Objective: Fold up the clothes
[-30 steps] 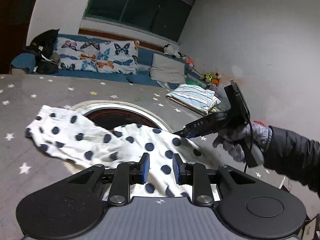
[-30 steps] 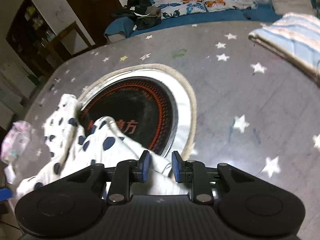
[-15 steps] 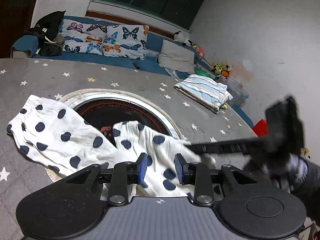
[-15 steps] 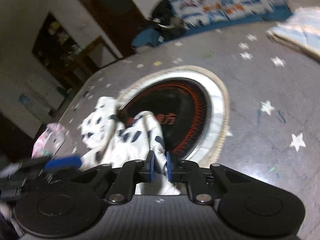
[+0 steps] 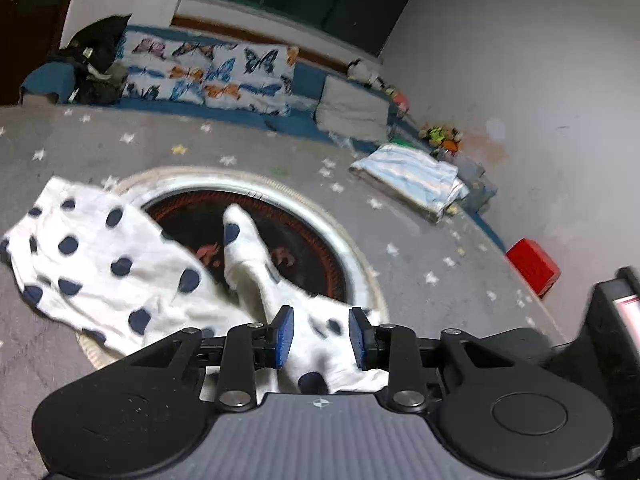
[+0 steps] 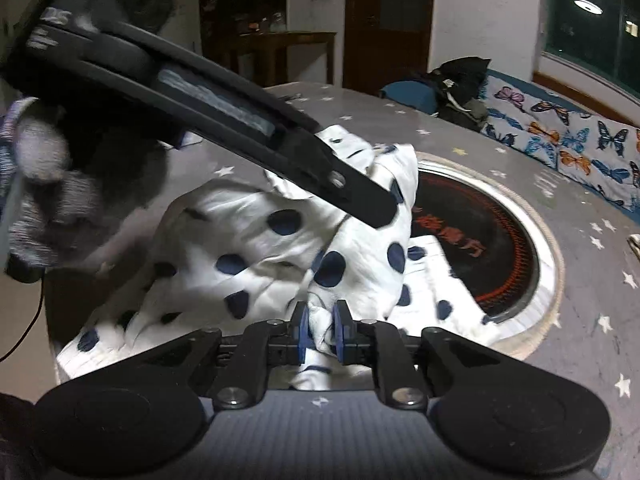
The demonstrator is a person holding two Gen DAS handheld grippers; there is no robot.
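Right tool [image 6: 319, 328] swung across, opening around polka-dot garment [image 6: 280, 240], star-patterned grey surface [image 5: 420, 248].

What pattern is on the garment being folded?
White with dark navy polka dots; the polka-dot garment shows best in the right wrist view.

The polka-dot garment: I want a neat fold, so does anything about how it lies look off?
Yes. The polka-dot garment is bunched and twisted, not flat, and drapes over the round inset in the table. One twisted strip lies across the dark disc.
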